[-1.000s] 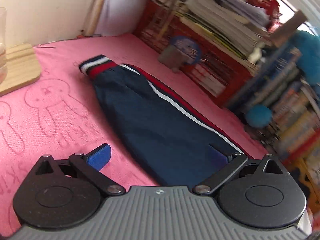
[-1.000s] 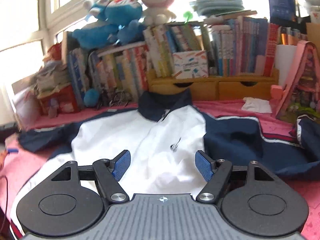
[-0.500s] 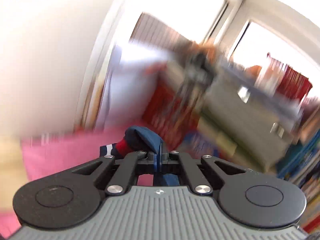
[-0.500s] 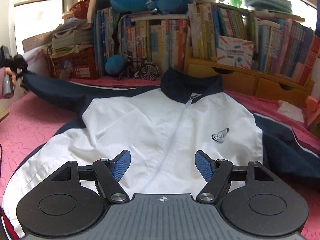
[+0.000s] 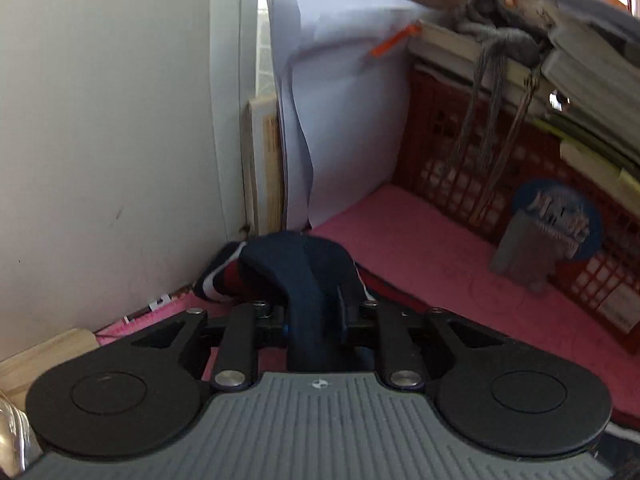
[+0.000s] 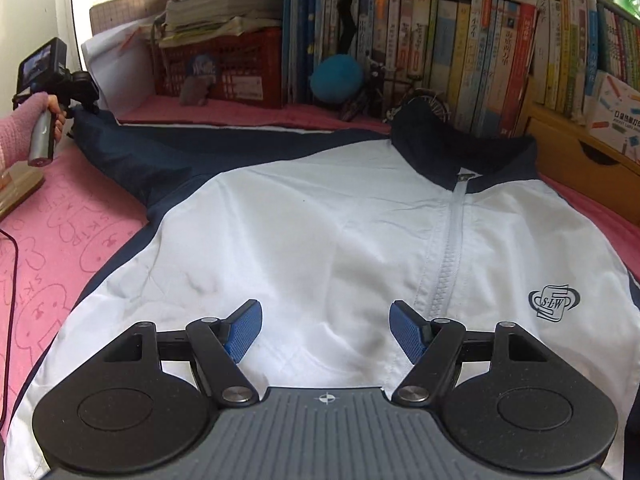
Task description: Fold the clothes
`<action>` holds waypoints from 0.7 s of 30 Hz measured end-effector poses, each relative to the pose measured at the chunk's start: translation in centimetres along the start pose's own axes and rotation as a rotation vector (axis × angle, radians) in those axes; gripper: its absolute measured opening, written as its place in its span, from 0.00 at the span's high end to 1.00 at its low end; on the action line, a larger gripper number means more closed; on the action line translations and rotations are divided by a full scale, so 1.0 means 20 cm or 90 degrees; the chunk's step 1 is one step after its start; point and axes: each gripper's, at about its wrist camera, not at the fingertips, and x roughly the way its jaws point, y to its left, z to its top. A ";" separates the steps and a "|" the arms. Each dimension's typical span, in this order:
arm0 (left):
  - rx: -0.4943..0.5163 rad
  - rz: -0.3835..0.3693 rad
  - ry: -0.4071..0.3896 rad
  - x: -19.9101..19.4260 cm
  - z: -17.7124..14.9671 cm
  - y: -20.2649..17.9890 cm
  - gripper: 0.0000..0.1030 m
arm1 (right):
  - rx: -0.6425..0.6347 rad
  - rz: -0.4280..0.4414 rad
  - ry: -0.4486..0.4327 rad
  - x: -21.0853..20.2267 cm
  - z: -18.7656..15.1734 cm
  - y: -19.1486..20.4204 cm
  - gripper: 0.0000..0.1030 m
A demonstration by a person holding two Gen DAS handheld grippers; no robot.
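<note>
A white and navy zip jacket point(image 6: 320, 220) lies face up on the pink towel point(image 6: 60, 240). Its navy left sleeve point(image 6: 132, 148) stretches out to the far left, where my left gripper point(image 6: 76, 92) holds its end up. In the left wrist view the bunched sleeve cuff point(image 5: 280, 264), navy with red and white stripes, fills the gap of my left gripper point(image 5: 312, 308). Its jaws are opening, with the pads still against the cloth. My right gripper point(image 6: 326, 324) hangs open over the lower white front, with nothing between its fingers.
A red crate point(image 5: 520, 184) under stacked books and leaning white paper sheets point(image 5: 340, 100) stand close ahead of the left gripper, by the wall. Rows of books point(image 6: 460, 40) and a wooden drawer unit point(image 6: 580, 160) line the back. A cable point(image 6: 12, 280) runs along the left edge.
My left gripper shut on the sleeve cuff and carried it up and out toward the wall corner. My right gripper, still open, slid left across the jacket front.
</note>
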 end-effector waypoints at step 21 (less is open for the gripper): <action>0.309 -0.545 -0.120 -1.55 -1.01 0.07 0.24 | 0.010 -0.051 -0.112 -0.90 -0.52 -0.25 0.22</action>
